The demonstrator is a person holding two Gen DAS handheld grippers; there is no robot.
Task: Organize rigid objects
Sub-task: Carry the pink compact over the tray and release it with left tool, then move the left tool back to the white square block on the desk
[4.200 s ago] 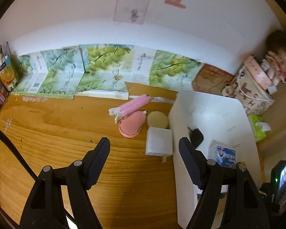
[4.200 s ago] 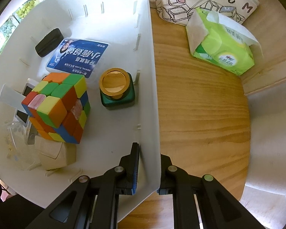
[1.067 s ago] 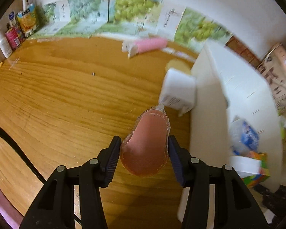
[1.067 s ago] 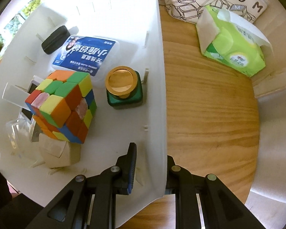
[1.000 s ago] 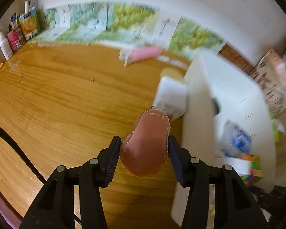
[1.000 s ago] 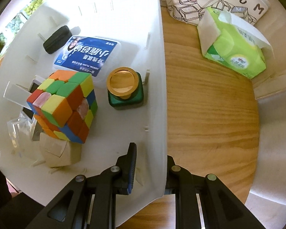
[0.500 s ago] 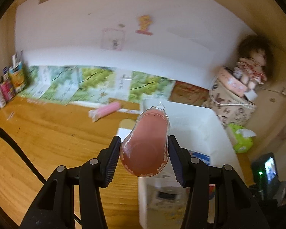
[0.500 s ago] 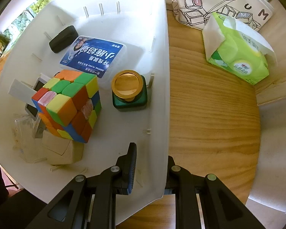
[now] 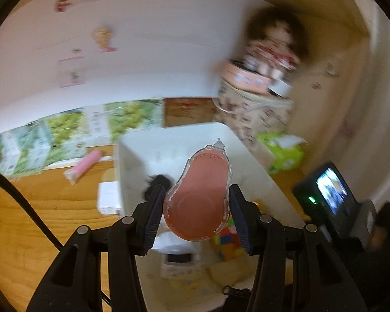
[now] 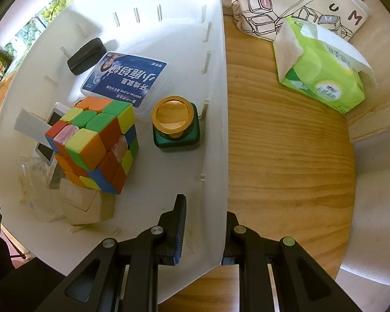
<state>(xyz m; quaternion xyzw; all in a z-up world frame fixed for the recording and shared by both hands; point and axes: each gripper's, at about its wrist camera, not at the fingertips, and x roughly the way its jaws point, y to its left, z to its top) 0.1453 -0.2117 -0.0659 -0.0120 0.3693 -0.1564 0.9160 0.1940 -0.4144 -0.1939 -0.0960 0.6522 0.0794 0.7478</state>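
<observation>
left hand-held gripper (image 9: 196, 209) clamps pink case (image 9: 199, 197) above white bin (image 9: 249, 156).

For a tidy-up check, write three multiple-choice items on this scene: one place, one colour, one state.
1. Where is the puzzle cube?
A. on the wooden table
B. inside the white bin
C. on the tissue pack

2. What colour is the square bottle's round cap?
A. gold
B. blue
C. black

3. What is the left hand-held gripper doing?
A. standing open, holding nothing
B. clamping the bin's wall
C. gripping a pink case

Answers: 1 B, the cube sits among the bin's contents; 2 A, the cap shines gold; 3 C, both pads press the case's sides.
</observation>
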